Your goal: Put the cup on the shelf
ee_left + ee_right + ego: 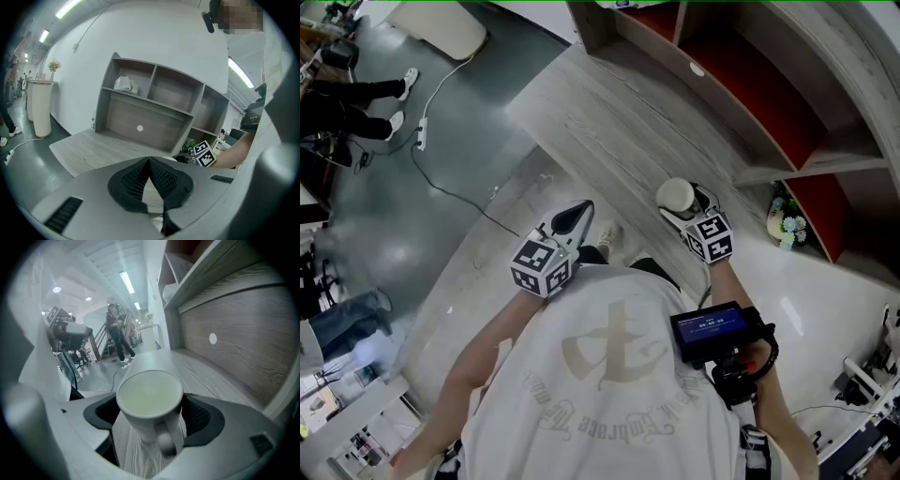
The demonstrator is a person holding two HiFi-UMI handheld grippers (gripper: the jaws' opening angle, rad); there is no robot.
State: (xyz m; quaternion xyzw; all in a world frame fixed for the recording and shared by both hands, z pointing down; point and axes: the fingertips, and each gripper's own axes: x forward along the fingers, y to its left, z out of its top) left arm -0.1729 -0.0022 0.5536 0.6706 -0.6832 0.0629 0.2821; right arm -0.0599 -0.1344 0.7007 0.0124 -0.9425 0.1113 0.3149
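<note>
A white cup (150, 404) with its handle toward the camera sits upright between the jaws of my right gripper (151, 416), which is shut on it. In the head view the cup (675, 196) is held above the grey wooden platform (609, 122), just in front of the shelf unit (769, 103). My left gripper (572, 219) hangs to the left of it with its jaws closed together and nothing between them; its own view shows the black pads (161, 180) meeting at the tip (149, 161). The shelf (154, 108) has several open compartments.
A white bag (123, 84) lies in the shelf's upper left compartment. A small flower pot (786, 221) stands by the shelf's right end. A cable and power strip (422, 131) run over the grey floor at left, near a person's legs (356, 103). A white pedestal (41, 108) stands far left.
</note>
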